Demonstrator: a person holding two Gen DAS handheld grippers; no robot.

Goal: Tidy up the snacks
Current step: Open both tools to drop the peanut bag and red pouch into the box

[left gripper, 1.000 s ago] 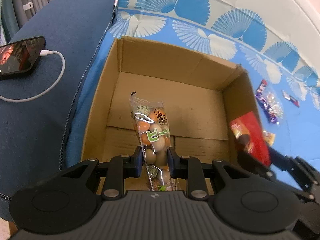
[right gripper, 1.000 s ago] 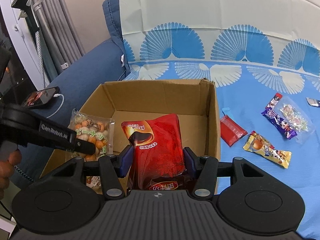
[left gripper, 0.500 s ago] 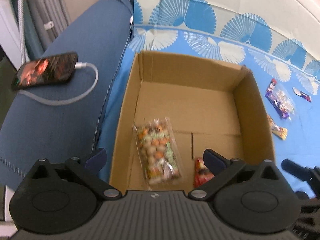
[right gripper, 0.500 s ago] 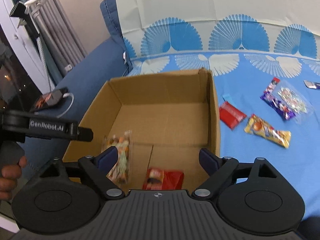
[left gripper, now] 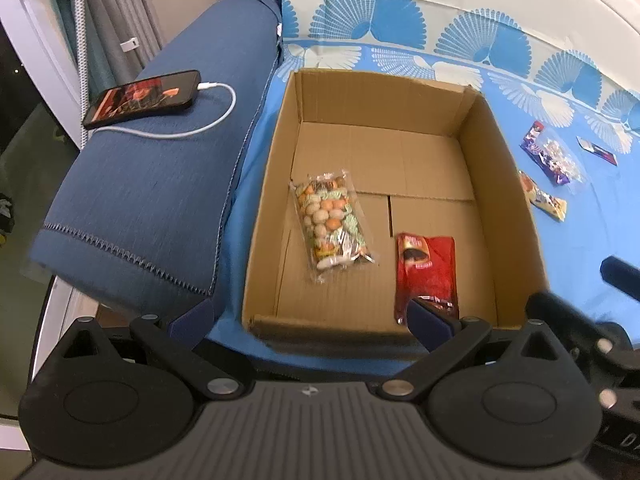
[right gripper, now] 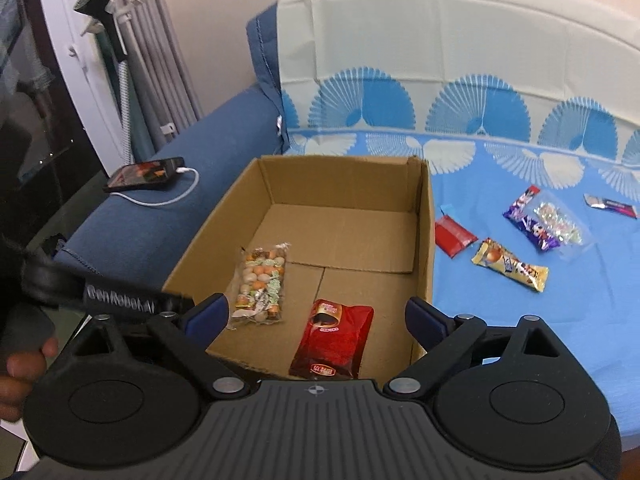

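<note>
Both pairs of jaws stand wide with nothing between the pads; on our left gripper (left gripper: 310, 316) they are spread to their full reach, and on our right gripper (right gripper: 316, 314) they are opening at this moment. We see the two grippers poised above the near edge of the cardboard box (right gripper: 427, 216), which sits on the blue patterned sheet (right gripper: 520, 320) of a sofa; its flaps are up and its top is open.

Two snacks lie flat on the box floor — the clear bag of mixed nuts (left gripper: 332, 220) toward the left wall, and the red pouch (left gripper: 426, 268) to its right, nearer the front wall; the two are close but apart. In the right wrist view the same pair shows as the nut bag (right gripper: 260, 284) and red pouch (right gripper: 332, 338).

Outside the box, on the sheet to its right, we count more snacks: a small red packet (right gripper: 454, 236) just beside the box wall; a yellow wrapped bar (right gripper: 510, 266); a purple packet (right gripper: 530, 220) touching a clear candy bag (right gripper: 560, 220); and a dark bar (right gripper: 610, 206) farthest off.

On the blue armrest (left gripper: 160, 184) to the left rests a phone (left gripper: 142, 98) with a white cable (left gripper: 188, 130) plugged in.
</note>
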